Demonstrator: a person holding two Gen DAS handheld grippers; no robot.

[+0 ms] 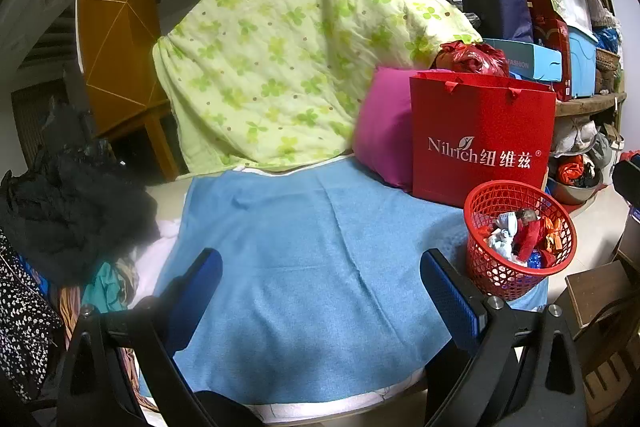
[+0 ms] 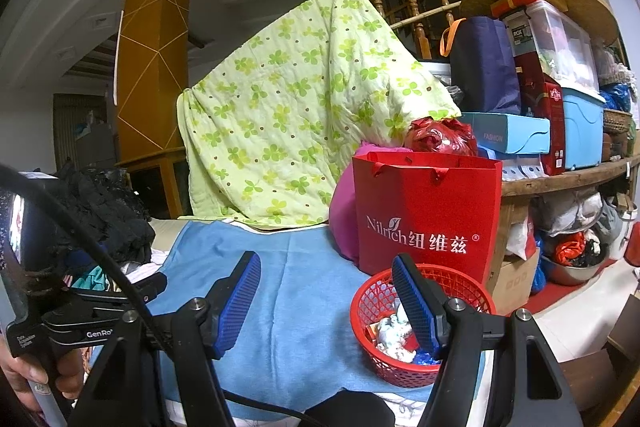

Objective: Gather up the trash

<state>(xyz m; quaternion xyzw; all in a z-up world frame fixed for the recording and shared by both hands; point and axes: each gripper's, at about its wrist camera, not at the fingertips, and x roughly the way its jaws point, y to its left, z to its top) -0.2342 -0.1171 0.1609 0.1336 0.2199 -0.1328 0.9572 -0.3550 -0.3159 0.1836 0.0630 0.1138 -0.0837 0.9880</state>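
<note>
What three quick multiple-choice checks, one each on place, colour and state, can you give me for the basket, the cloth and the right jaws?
1. Where does the red basket stand?
A. in front of the red paper bag
B. on the floor
C. atop the quilt

2. What colour is the cloth under the basket?
A. green
B. blue
C. white

3. How do the right gripper jaws stand?
A. shut on a wrapper
B. shut, empty
C. open, empty

Answers: 1 A, the bag rises right behind it. 2 B, blue cloth spreads beneath. 3 C, a clear gap with nothing between.
</note>
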